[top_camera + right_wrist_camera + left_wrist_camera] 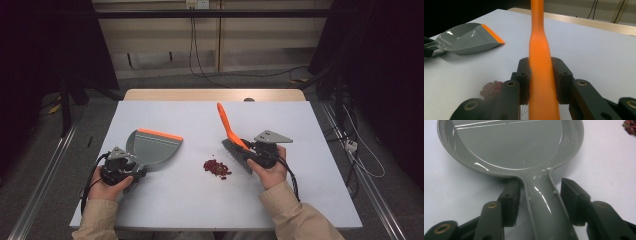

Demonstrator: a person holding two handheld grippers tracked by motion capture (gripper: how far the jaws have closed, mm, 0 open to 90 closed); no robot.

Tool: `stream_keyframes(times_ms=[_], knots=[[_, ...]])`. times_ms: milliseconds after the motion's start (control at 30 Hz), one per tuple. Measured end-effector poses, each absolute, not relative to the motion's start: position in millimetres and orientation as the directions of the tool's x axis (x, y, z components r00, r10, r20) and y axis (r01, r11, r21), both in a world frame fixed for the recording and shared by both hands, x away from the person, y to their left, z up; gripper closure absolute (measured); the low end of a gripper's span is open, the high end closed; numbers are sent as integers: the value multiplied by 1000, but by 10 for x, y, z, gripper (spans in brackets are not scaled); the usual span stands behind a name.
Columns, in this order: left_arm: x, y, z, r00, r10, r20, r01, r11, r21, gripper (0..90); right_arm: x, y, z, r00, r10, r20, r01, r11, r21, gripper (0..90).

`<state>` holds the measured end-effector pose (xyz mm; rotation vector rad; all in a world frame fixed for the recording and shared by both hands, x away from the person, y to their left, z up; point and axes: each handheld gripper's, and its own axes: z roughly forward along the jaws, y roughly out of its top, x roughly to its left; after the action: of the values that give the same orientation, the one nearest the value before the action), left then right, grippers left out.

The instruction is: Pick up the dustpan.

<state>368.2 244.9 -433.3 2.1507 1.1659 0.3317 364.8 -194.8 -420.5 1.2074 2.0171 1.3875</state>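
Red bits (216, 168) btwn dustpan (155, 147) & brush (235, 140), maybe touching.

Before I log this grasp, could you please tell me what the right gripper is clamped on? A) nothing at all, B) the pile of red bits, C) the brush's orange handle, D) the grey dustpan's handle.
C: in the right gripper view, both pads of the right gripper press against the brush's orange handle, while the dustpan lies apart on the table.

Grey dustpan (152, 146) with orange lip, orange-handled brush (231, 131), dark red crumbs (216, 167).
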Motion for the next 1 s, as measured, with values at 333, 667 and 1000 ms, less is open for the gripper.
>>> stream_keyframes(times_ms=[333,667,1000], knots=[[3764,2447,-4354,555,830,-59,658,-394,642,621,3647,-1936,-4220,-544,828,135,429,136,893,706],[3674,2537,-4187,601,795,-79,606,-389,694,629,3652,-1963,-4219,-539,831,137,425,128,896,705],[3465,2500,-4000,711,695,-106,545,-450,708,629,3683,-1984,-4224,-531,835,143,428,119,896,705]])
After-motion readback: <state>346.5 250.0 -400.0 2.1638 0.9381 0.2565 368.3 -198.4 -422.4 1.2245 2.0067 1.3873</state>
